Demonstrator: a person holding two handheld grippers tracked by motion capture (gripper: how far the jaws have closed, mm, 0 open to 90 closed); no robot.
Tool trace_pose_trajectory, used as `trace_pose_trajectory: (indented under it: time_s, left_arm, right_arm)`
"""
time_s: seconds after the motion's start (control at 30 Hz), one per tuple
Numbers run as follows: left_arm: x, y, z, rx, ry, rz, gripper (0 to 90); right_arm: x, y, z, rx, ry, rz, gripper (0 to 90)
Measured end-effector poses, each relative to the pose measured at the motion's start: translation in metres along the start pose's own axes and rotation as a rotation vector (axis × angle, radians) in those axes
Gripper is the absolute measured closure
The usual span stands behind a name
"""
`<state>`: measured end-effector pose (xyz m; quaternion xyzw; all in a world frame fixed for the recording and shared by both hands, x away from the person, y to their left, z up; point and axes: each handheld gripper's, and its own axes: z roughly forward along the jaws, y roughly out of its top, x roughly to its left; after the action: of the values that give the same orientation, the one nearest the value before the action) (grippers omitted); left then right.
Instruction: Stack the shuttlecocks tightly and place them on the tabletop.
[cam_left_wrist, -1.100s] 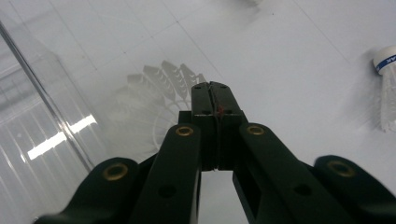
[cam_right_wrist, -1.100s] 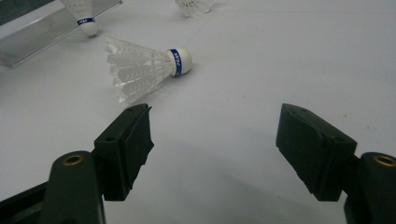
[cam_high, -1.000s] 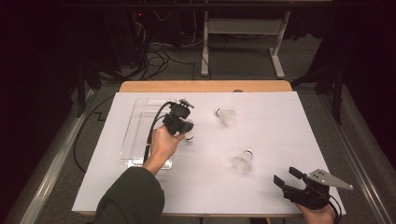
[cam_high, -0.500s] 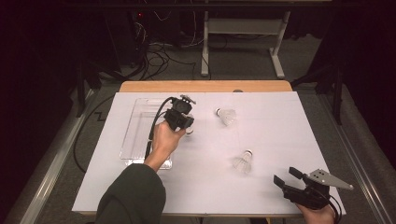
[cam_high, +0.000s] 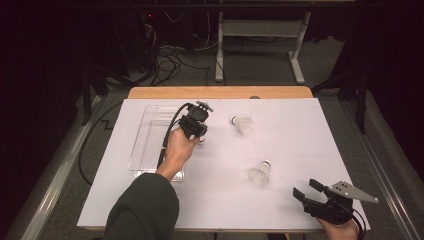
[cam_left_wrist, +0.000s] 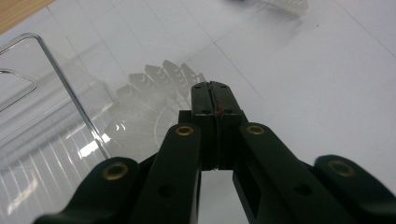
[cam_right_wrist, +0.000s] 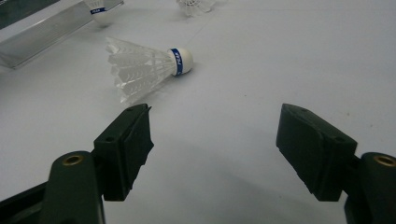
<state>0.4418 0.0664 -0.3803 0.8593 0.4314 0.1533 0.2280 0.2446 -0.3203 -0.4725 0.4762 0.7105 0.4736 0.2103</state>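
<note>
While the person's left hand holds the left gripper (cam_high: 201, 141) low over the white bench (cam_high: 300, 125), its jaws are clenched on the feather edge of a shuttlecock (cam_left_wrist: 149, 100), seen in the left gripper view as a fan of white feathers just behind the closed black tips. That shuttlecock sits at the right edge of a clear plastic tray (cam_high: 150, 135), toward ten o'clock on the bench. A second shuttlecock (cam_high: 243, 124) lies on its side at about twelve o'clock, apart from the gripper. A third shuttlecock (cam_high: 260, 173) lies near the centre, at about five o'clock. The right gripper (cam_high: 309, 191) rests at the near right corner, jaws released and wide, holding nothing; in its own view the third shuttlecock, with a blue band on its cork, lies just ahead of the left jaw.
</note>
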Motion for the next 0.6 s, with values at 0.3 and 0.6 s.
trace_pose_trajectory:
  time_s: [0.3, 0.6]
  left_arm:
    - [-0.005, 0.001, 0.006, 0.018, 0.013, 0.023, 89.7]
    - [-0.011, 0.003, 0.011, 0.009, -0.023, 0.018, 89.6]
  right_arm:
    - [0.0, 0.0, 0.0, -0.001, 0.001, -0.002, 27.2]
    - [0.0, 0.0, 0.0, -0.001, 0.003, -0.002, 27.2]
